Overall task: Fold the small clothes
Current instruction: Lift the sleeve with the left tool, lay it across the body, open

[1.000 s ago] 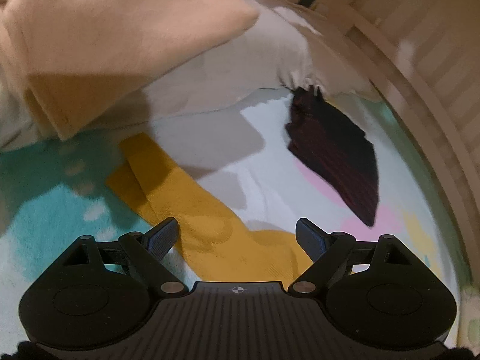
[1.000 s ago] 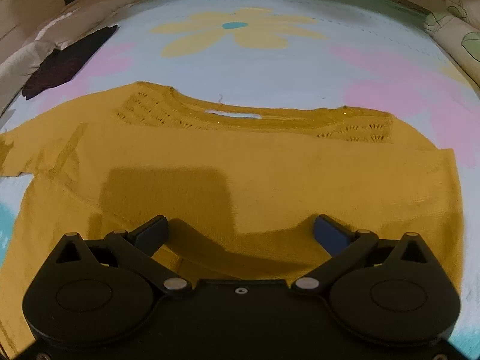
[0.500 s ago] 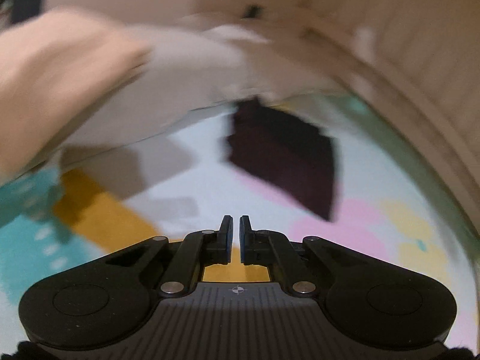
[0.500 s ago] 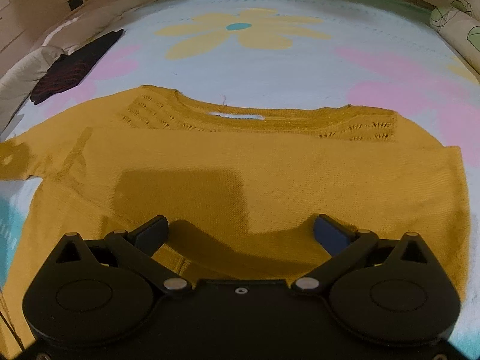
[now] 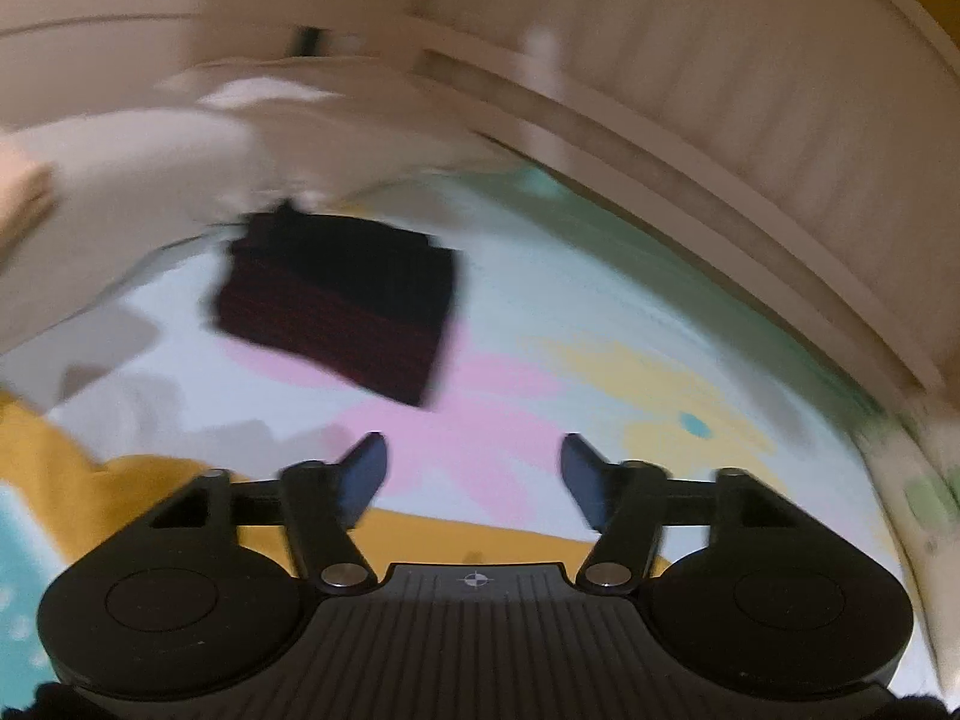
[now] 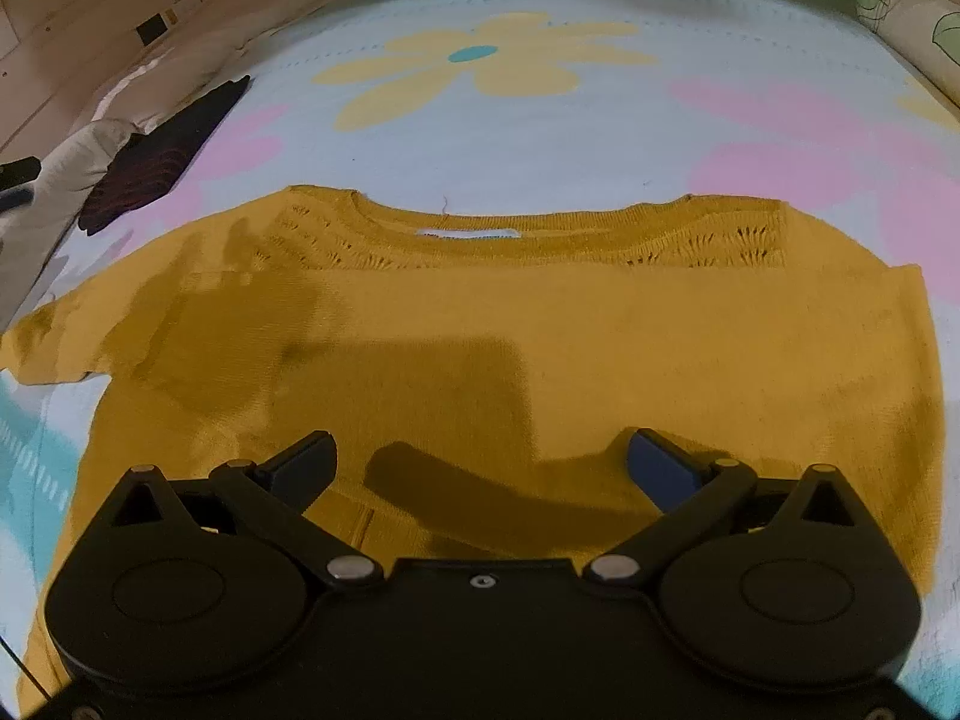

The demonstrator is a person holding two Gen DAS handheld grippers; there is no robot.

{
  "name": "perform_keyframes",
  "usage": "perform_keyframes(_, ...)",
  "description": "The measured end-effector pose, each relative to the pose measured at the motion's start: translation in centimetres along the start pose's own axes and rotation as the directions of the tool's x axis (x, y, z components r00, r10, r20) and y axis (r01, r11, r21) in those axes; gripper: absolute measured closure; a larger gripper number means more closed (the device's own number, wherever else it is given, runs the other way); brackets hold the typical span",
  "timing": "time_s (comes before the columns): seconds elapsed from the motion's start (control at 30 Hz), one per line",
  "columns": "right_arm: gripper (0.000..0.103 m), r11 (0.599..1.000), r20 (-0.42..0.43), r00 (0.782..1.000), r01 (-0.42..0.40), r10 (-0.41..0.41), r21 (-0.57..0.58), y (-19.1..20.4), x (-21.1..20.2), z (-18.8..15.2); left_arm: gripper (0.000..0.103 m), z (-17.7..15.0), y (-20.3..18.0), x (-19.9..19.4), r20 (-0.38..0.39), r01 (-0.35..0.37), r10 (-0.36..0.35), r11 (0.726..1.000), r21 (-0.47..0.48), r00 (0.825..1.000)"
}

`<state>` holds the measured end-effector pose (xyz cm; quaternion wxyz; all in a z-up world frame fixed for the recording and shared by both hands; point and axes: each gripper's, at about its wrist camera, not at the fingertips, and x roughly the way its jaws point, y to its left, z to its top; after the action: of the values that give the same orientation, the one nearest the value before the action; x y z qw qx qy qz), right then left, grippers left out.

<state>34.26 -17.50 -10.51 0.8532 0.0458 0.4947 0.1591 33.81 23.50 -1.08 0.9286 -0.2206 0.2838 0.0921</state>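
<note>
A mustard-yellow knitted sweater with an openwork yoke (image 6: 516, 324) lies spread flat, neckline away from the camera, on a pale blue play mat printed with yellow and pink flowers (image 6: 540, 138), the right gripper (image 6: 480, 462) hovering over the lower body of the garment with its jaws spread wide and nothing between them. The left gripper (image 5: 474, 468), likewise wide apart and empty, looks out over the mat beyond the sweater's left side, where only a strip of the yellow knit shows beneath it and a dark maroon folded garment (image 5: 336, 306) sits near the mat's edge beside a heap of pale cream bedding (image 5: 120, 180). The fold appears barely begun: the sensible next step is probably to take the outstretched left sleeve (image 6: 60, 330) by its cuff, pinching just the one layer of knit, and carry it across the chest so its edge lands square with the side seam, then match it on the other side; a soft knit drags and bunches, so a low lift would likely serve better than a slide. Half a second earlier the left jaws were nearly closed over the yellow fabric; they now stand open and that view has swung rightward, blurred with motion, while the right gripper has scarcely shifted.
</note>
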Motion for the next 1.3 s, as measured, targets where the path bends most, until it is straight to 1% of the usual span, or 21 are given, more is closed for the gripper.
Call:
perform_keyframes(0.03, 0.000, 1.000, -0.001, 1.000, 0.000, 0.000, -0.006, 0.0, 0.1, 0.0, 0.035, 0.2, 1.4, -0.1, 0.002, -0.033, 0.033, 0.999, -0.023, 0.999)
perform_keyframes(0.1, 0.000, 1.000, -0.003, 1.000, 0.007, -0.007, -0.017, 0.1, 0.1, 0.0, 0.027, 0.8, 4.3, -0.4, 0.000, -0.113, 0.113, 0.992, -0.064, 0.994)
perform_keyframes(0.13, 0.000, 1.000, -0.004, 1.000, 0.012, -0.012, -0.019, 0.2, 0.2, 0.0, 0.026, 0.8, 5.7, -0.6, -0.001, -0.150, 0.150, 0.985, -0.086, 0.989)
perform_keyframes(0.17, 0.000, 1.000, -0.004, 1.000, 0.015, -0.015, -0.019, 0.3, 0.2, 0.1, 0.024, 0.8, 7.6, -0.7, -0.010, -0.191, 0.191, 0.974, -0.121, 0.981)
perform_keyframes(0.23, 0.000, 1.000, -0.004, 1.000, 0.019, -0.019, -0.017, 0.4, 0.2, 0.1, 0.024, 0.7, 10.6, -1.1, -0.032, -0.237, 0.235, 0.950, -0.201, 0.971)
perform_keyframes(0.3, 0.000, 1.000, -0.003, 1.000, 0.021, -0.021, -0.014, 0.4, 0.2, 0.1, 0.024, 0.2, 13.8, -1.3, -0.060, -0.265, 0.259, 0.915, -0.304, 0.964)
perform_keyframes(0.37, 0.000, 1.000, -0.003, 1.000, 0.022, -0.022, -0.009, 0.4, 0.2, 0.0, 0.024, -0.2, 16.0, -1.4, -0.092, -0.285, 0.271, 0.882, -0.375, 0.958)
perform_keyframes(0.47, 0.000, 1.000, -0.002, 1.000, 0.019, -0.019, -0.001, 0.2, 0.2, 0.1, 0.023, -1.1, 17.9, -1.2, -0.132, -0.295, 0.263, 0.851, -0.434, 0.956)
perform_keyframes(0.53, 0.000, 1.000, -0.001, 1.000, 0.018, -0.018, 0.004, 0.2, 0.2, 0.1, 0.017, -1.3, 18.3, -0.9, -0.114, -0.270, 0.246, 0.843, -0.465, 0.963)
perform_keyframes(0.57, 0.000, 1.000, -0.001, 1.000, 0.018, -0.018, 0.005, 0.2, 0.2, 0.1, 0.010, -1.2, 18.3, -0.7, -0.098, -0.251, 0.233, 0.844, -0.474, 0.968)
perform_keyframes(0.6, 0.000, 1.000, 0.000, 1.000, 0.017, -0.017, 0.006, 0.2, 0.2, 0.1, 0.009, -1.0, 18.1, -0.2, -0.084, -0.219, 0.205, 0.850, -0.479, 0.975)
perform_keyframes(0.67, 0.000, 1.000, 0.000, 1.000, 0.015, -0.015, 0.006, 0.2, 0.2, 0.0, 0.010, -0.8, 17.6, 0.9, -0.074, -0.171, 0.154, 0.867, -0.468, 0.985)
perform_keyframes(0.73, 0.000, 1.000, 0.000, 1.000, 0.014, -0.014, -0.002, 0.2, 0.2, -0.1, 0.016, -0.5, 16.3, 1.9, -0.073, -0.182, 0.167, 0.890, -0.419, 0.983)
perform_keyframes(0.77, 0.000, 1.000, 0.000, 1.000, 0.013, -0.013, -0.005, 0.2, 0.2, -0.1, 0.048, -0.5, 15.7, 2.3, -0.074, -0.195, 0.181, 0.900, -0.389, 0.981)
perform_keyframes(0.8, 0.000, 1.000, 0.000, 1.000, 0.013, -0.013, -0.007, 0.2, 0.2, -0.1, 0.090, -0.6, 15.1, 2.8, -0.086, -0.195, 0.176, 0.909, -0.367, 0.981)
perform_keyframes(0.87, 0.000, 1.000, 0.000, 1.000, 0.012, -0.012, -0.005, 0.2, 0.2, 0.0, 0.089, -0.9, 14.1, 3.4, -0.105, -0.179, 0.152, 0.921, -0.346, 0.983)
perform_keyframes(0.93, 0.000, 1.000, -0.001, 1.000, 0.011, -0.011, -0.006, 0.2, 0.2, 0.0, 0.089, -0.8, 12.7, 3.5, -0.087, -0.138, 0.116, 0.937, -0.322, 0.989)
perform_keyframes(1.03, 0.000, 1.000, -0.002, 1.000, 0.006, -0.006, -0.010, 0.2, 0.2, 0.0, 0.089, 0.2, 9.2, 3.4, -0.063, -0.090, 0.077, 0.963, -0.253, 0.995)
perform_keyframes(1.13, 0.000, 1.000, 0.000, 1.000, -0.005, 0.005, -0.004, 0.0, 0.0, 0.0, 0.089, 1.1, 3.9, 2.9, -0.041, 0.012, -0.018, 0.989, -0.147, 0.999)
perform_keyframes(1.2, 0.000, 1.000, 0.001, 1.000, -0.012, 0.012, 0.002, -0.1, -0.1, 0.0, 0.089, 0.7, 0.5, 2.2, -0.045, 0.086, -0.090, 0.992, -0.087, 0.995)
perform_keyframes(1.3, 0.000, 1.000, 0.001, 1.000, -0.019, 0.019, 0.007, -0.3, -0.3, 0.0, 0.089, -0.5, -4.9, 2.0, -0.081, 0.195, -0.194, 0.981, 0.006, 0.978)
